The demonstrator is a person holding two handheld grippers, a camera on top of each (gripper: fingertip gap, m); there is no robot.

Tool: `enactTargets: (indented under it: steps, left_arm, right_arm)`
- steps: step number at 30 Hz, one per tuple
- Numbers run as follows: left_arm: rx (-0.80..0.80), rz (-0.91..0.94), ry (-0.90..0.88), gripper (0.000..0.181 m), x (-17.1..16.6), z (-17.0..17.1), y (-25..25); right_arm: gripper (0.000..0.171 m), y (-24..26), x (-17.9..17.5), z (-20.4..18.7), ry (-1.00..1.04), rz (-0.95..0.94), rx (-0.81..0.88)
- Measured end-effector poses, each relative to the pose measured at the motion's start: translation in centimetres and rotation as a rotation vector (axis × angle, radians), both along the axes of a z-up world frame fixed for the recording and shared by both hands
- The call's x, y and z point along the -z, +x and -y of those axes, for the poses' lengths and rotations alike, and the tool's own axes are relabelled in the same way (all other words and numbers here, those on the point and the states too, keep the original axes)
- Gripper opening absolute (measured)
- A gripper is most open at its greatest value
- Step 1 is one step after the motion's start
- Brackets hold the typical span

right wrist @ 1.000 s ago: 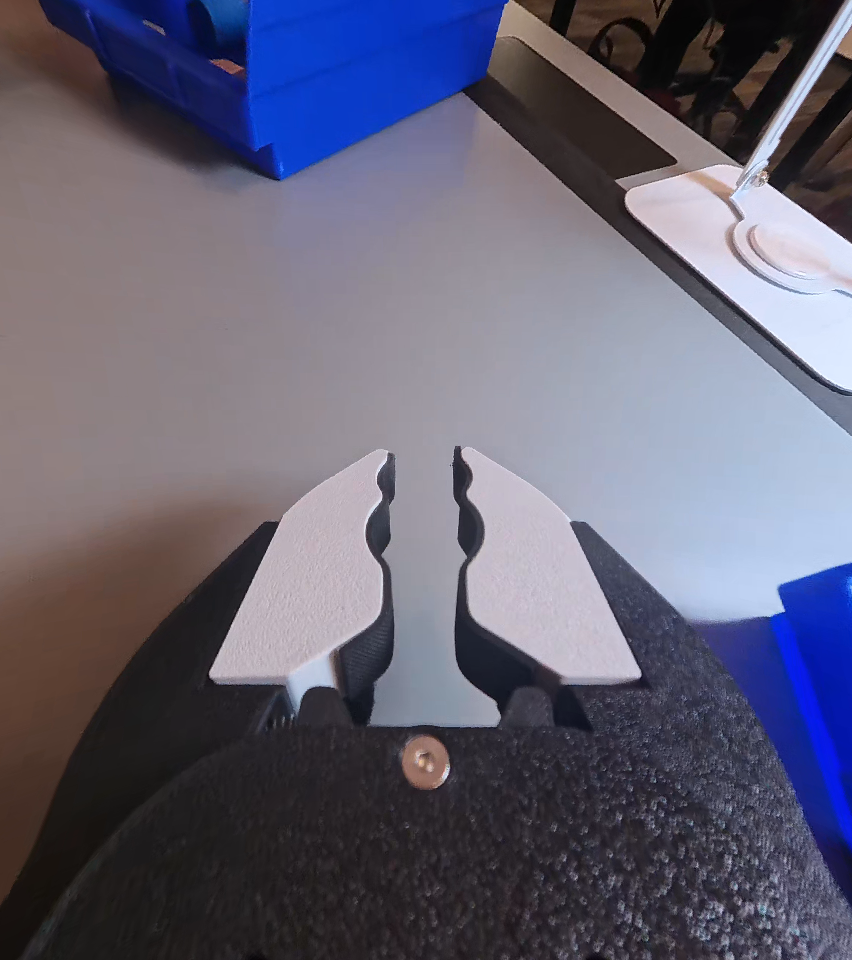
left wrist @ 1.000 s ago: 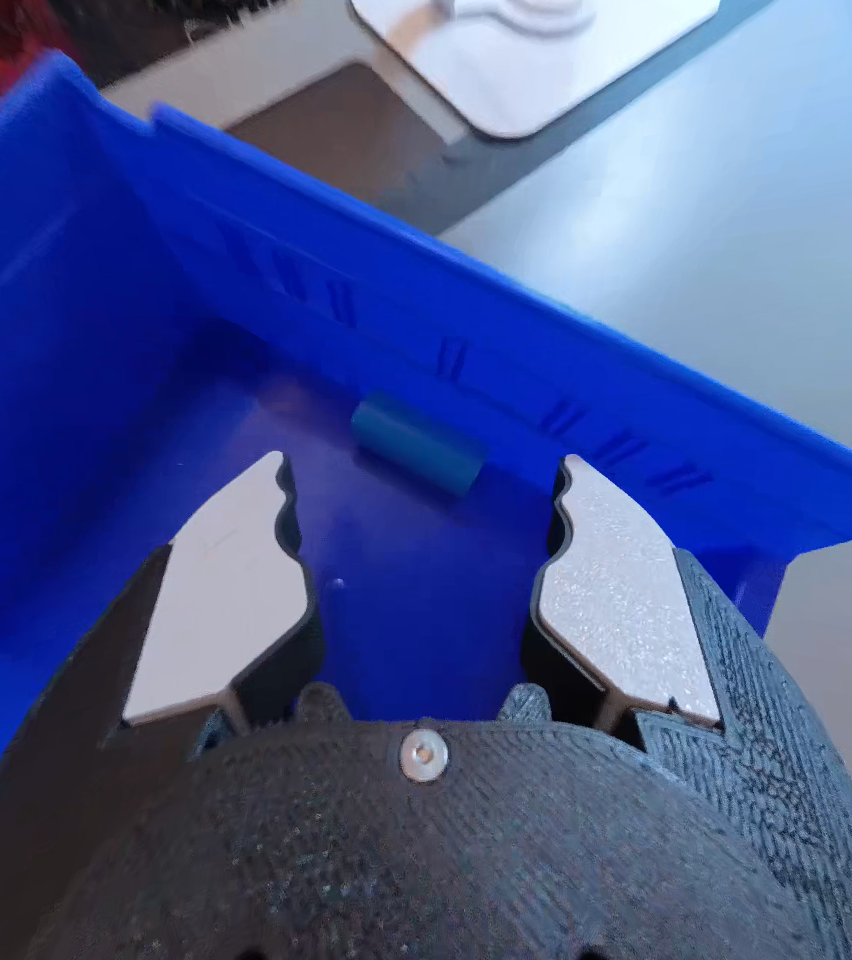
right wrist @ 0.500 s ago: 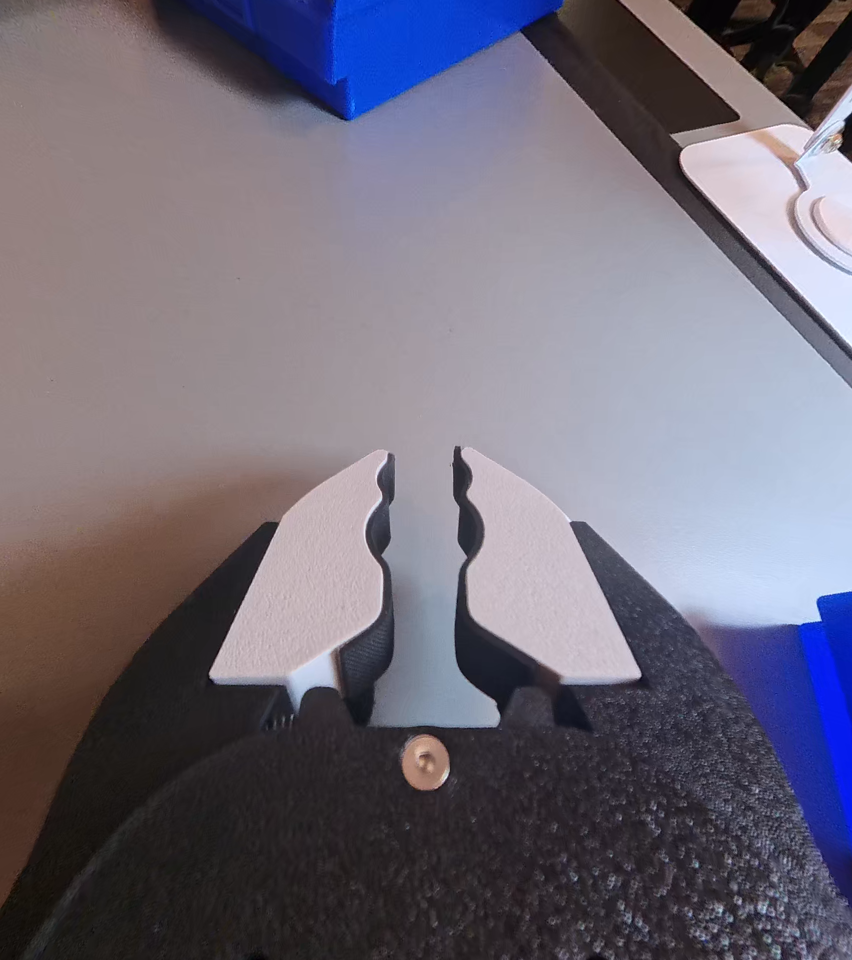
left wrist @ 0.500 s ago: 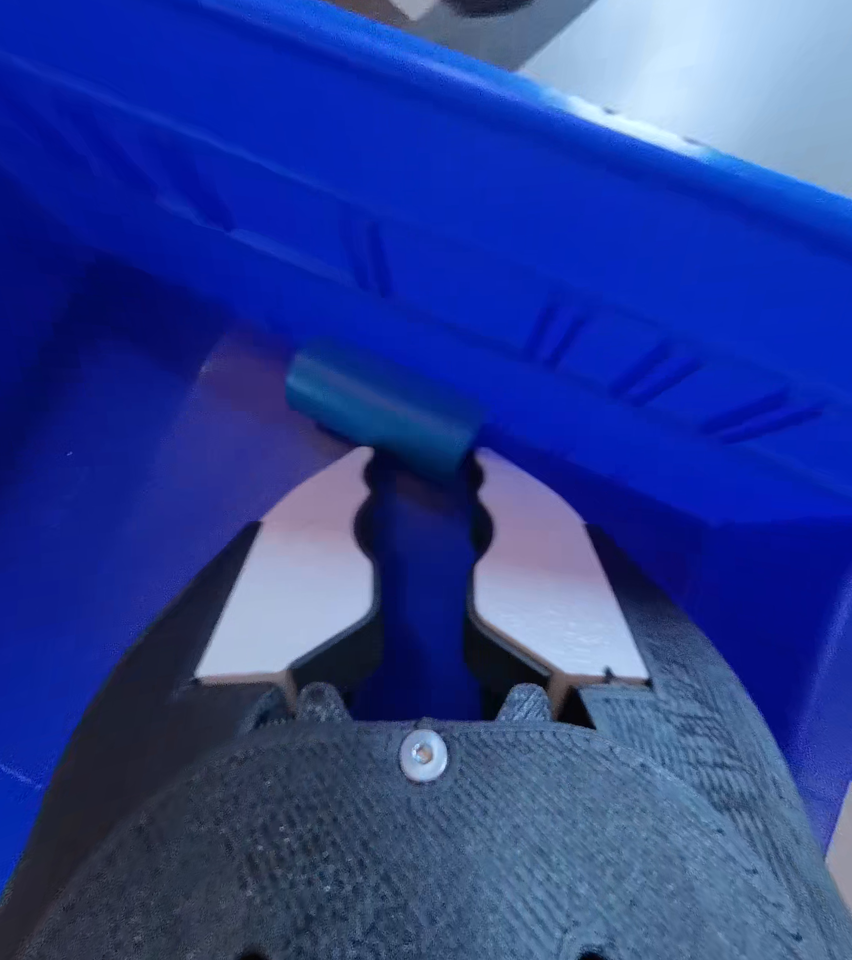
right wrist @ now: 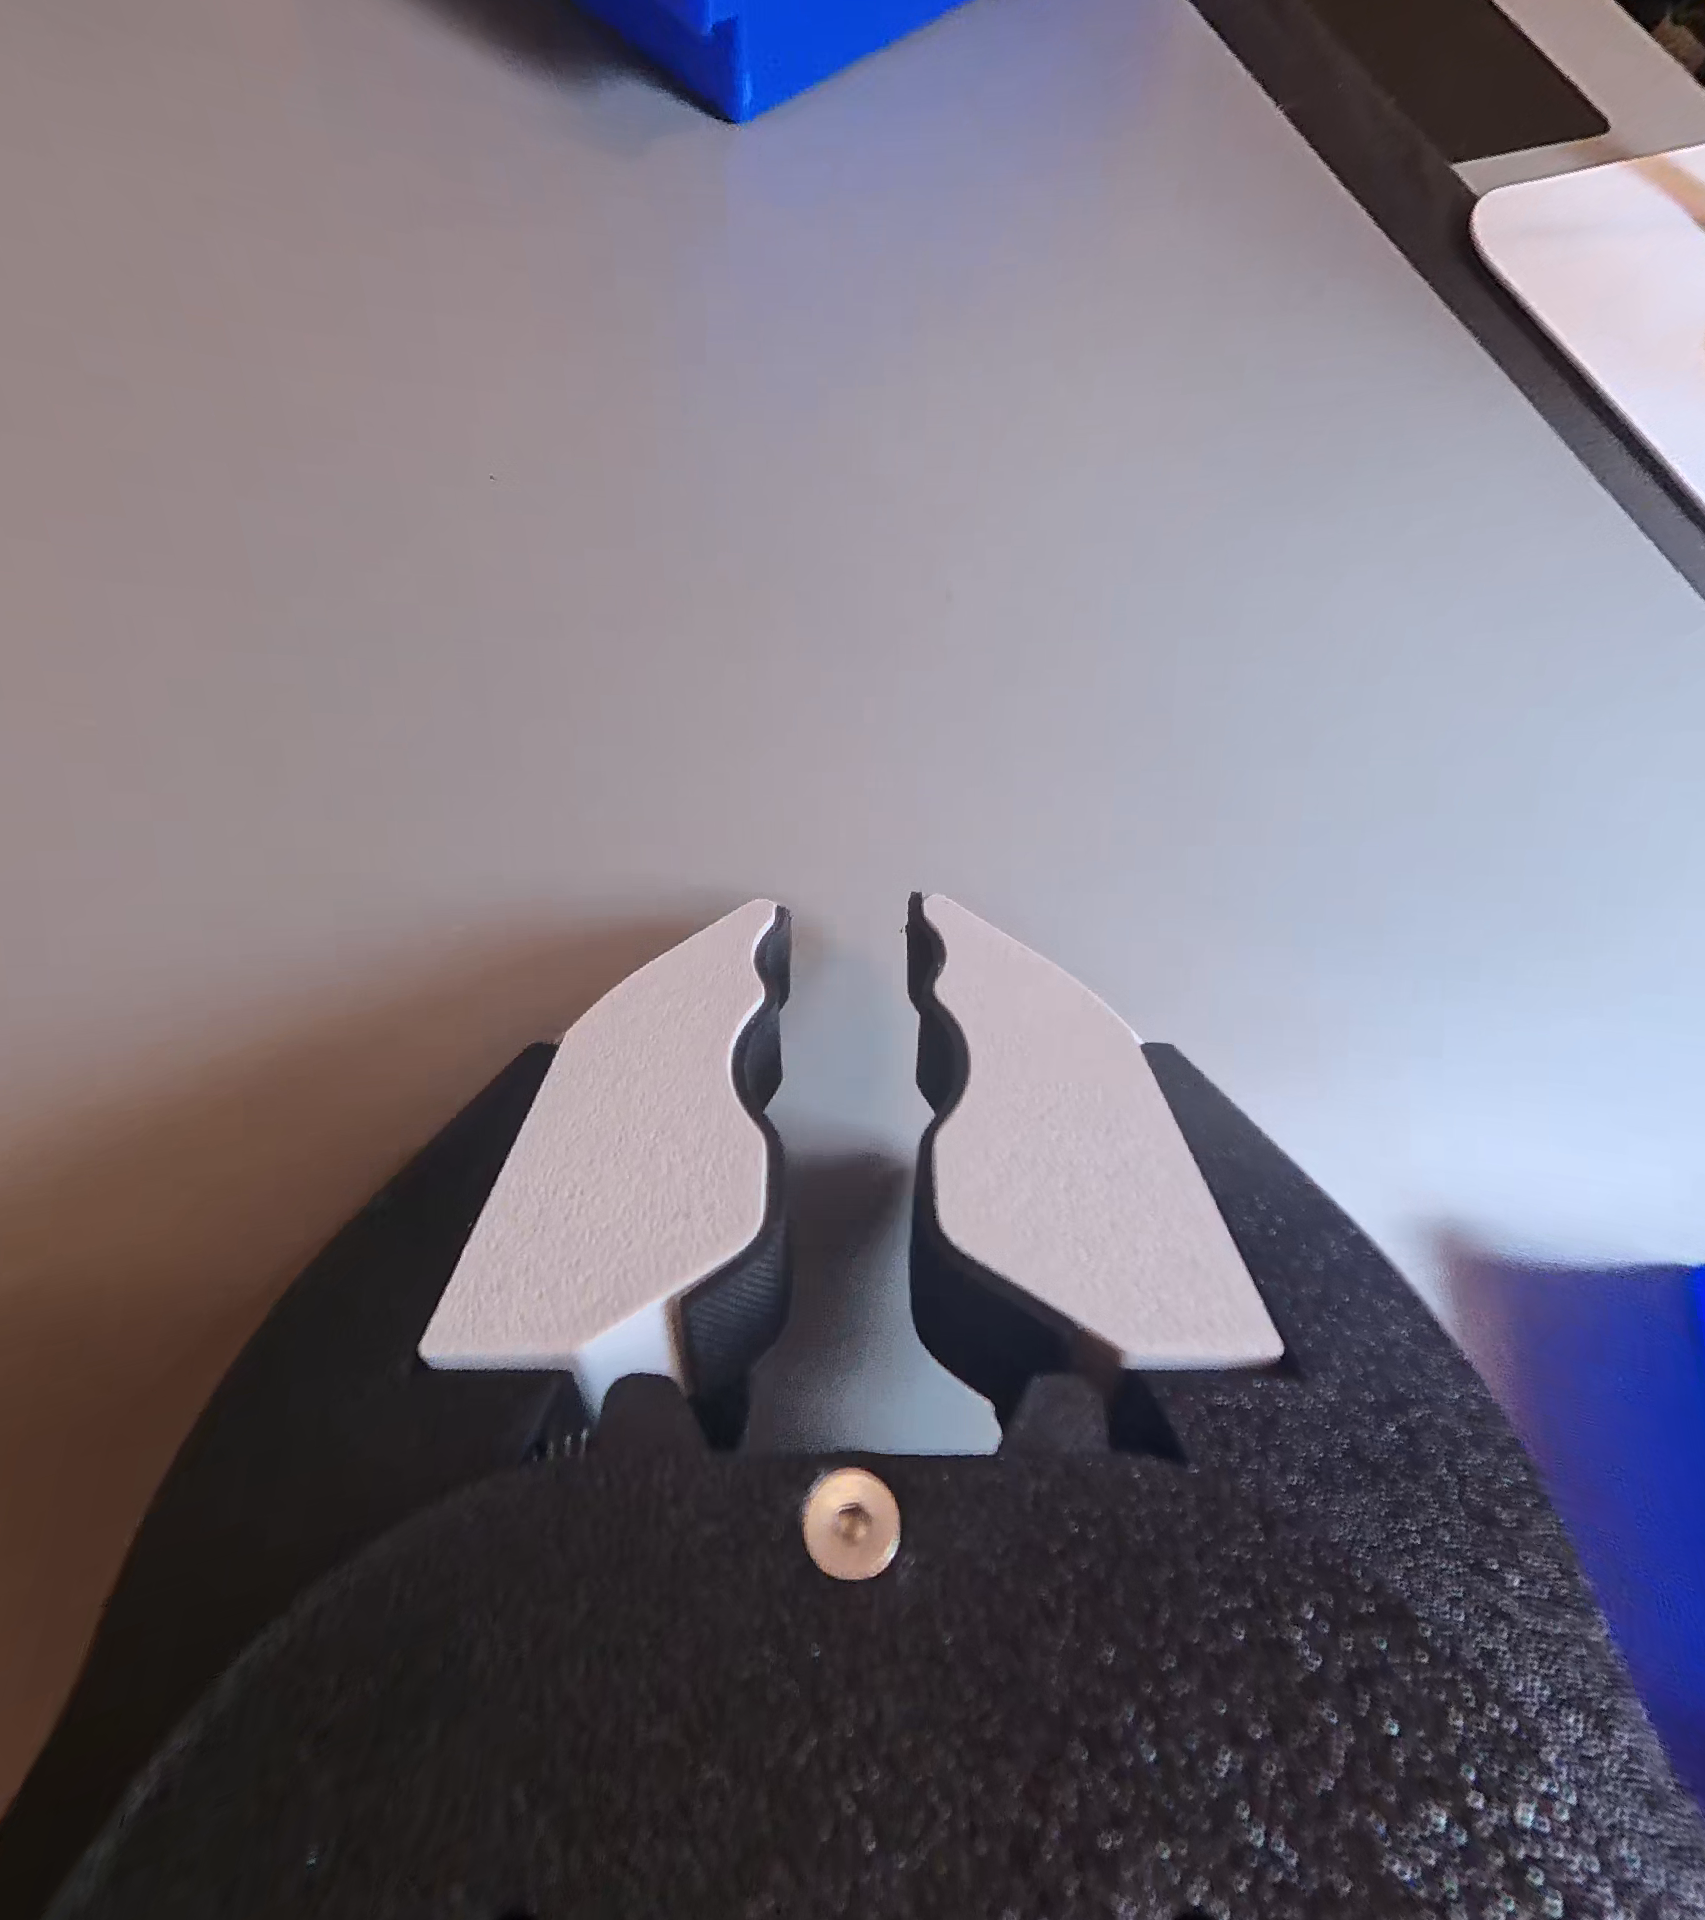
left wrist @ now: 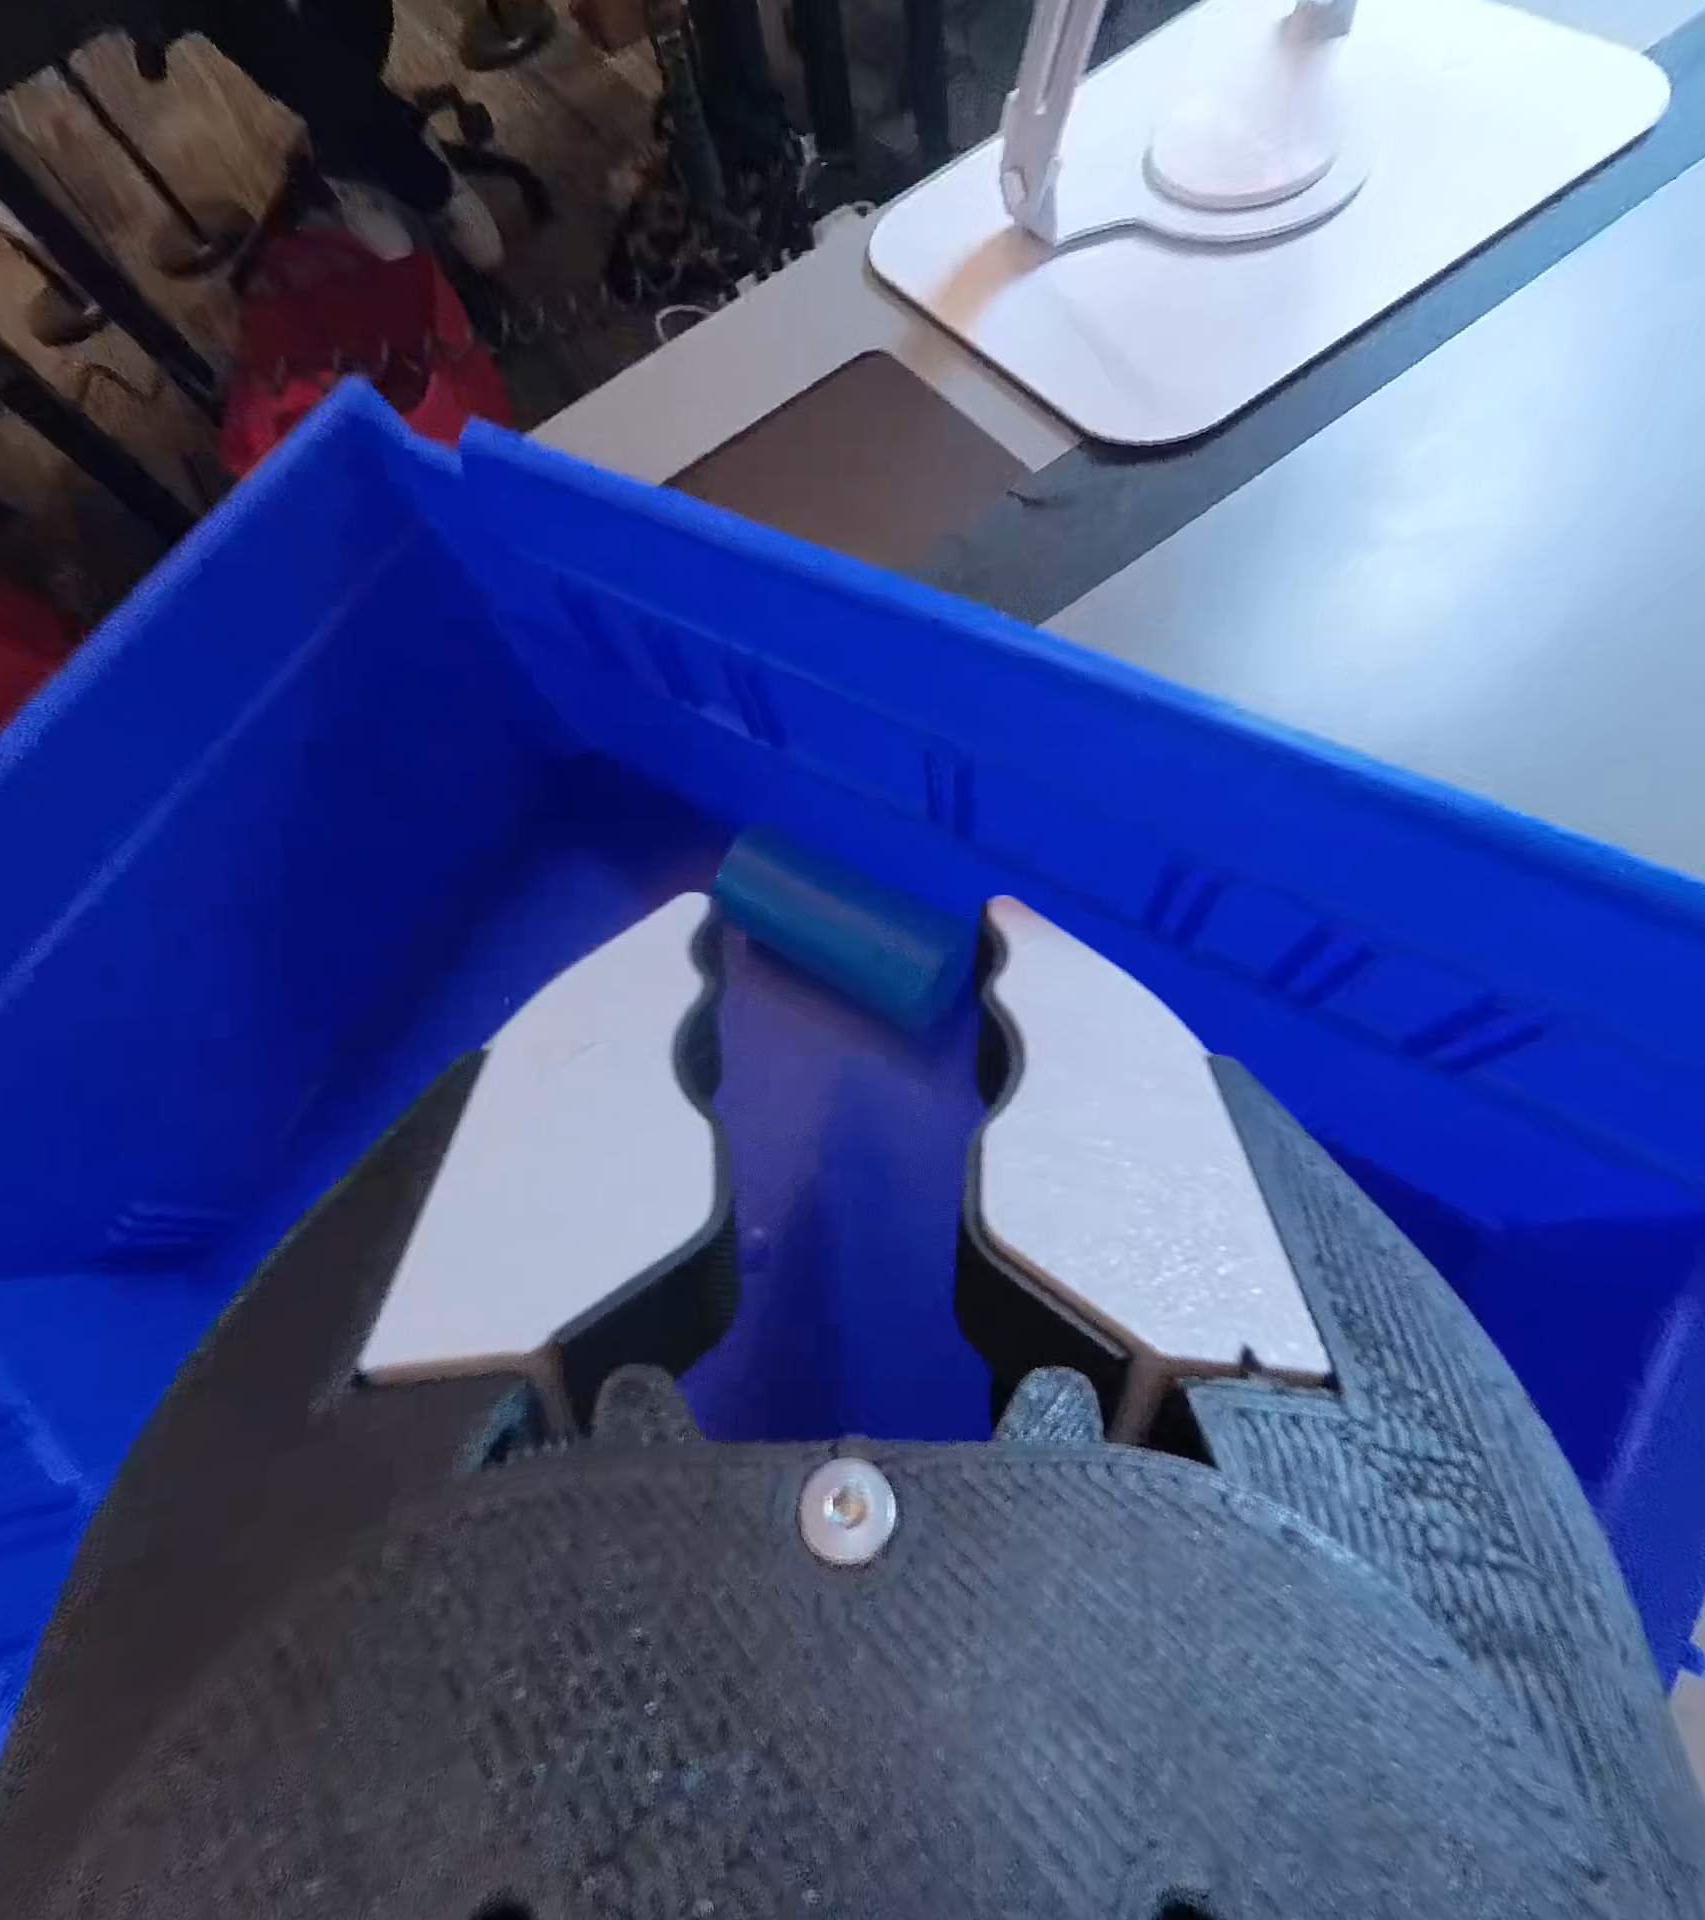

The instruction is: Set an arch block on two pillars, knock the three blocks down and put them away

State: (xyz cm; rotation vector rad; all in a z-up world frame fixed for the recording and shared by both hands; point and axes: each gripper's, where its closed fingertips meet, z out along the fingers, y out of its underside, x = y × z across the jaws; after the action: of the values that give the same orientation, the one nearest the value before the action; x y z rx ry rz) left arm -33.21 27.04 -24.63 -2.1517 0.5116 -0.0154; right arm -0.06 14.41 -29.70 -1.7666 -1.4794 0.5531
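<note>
Since the earlier frame, the left gripper (left wrist: 846,914) has pulled back and its fingers (left wrist: 586,1132) have spread; they stand partly apart, holding nothing. Just beyond the fingertips the blue cylinder block (left wrist: 840,943) lies on its side on the bin floor, long axis parallel to the far wall of the blue bin (left wrist: 1087,717), ends pointing left and right. The right gripper (right wrist: 848,909) hovers over the grey table (right wrist: 619,520), its fingers (right wrist: 1066,1164) narrowly apart and empty. Only the right wrist view shows a second blue bin (right wrist: 775,62) at the top. No legible writing shows.
</note>
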Motion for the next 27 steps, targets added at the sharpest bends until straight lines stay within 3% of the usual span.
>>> enactTargets:
  steps: [3, 6, 11, 13, 15, 18, 22, 25, 27]
  left_arm:
    - [0.141, -0.148, -0.167, 0.086, 0.6, 0.1, 0.6]
    - [0.263, -0.361, -0.334, 0.095, 2.0, -0.3, -1.0]
    - [0.358, -0.384, -0.491, 0.105, 4.6, -1.7, -1.5]
    - [0.392, -0.314, -0.511, 0.100, 6.2, -1.9, -0.1]
    - [0.416, -0.249, -0.535, 0.074, 6.3, -1.6, 1.1]
    - [0.422, -0.363, -0.598, 0.073, 5.6, 0.1, -0.3]
    - [0.425, -0.440, -0.433, 0.073, 0.1, 1.6, 0.0]
    - [0.494, -0.432, -0.102, 0.073, -6.2, 3.8, 4.8]
    - [0.566, -0.423, 0.123, 0.072, -9.2, 7.0, 9.8]
  right_arm:
    - [0.022, -0.1, 0.6, -0.1, -0.041, 0.002, 0.000]
    - [0.022, 0.0, 0.6, -0.1, -0.046, 0.004, 0.000]
    - [0.022, 0.1, 0.3, 0.1, -0.053, -0.010, -0.009]
    - [0.022, 0.2, 0.5, 0.2, -0.054, -0.001, -0.011]
    - [0.022, 0.2, 0.6, 0.2, -0.056, 0.000, -0.011]
    - [0.022, 0.1, 0.3, 0.3, -0.064, -0.017, -0.015]
    - [0.022, -0.5, -0.8, 0.7, -0.070, -0.073, -0.023]
    - [0.022, -1.4, -2.3, 1.3, -0.094, -0.160, -0.035]
    - [0.029, -2.4, -3.8, 2.3, -0.130, -0.246, -0.055]
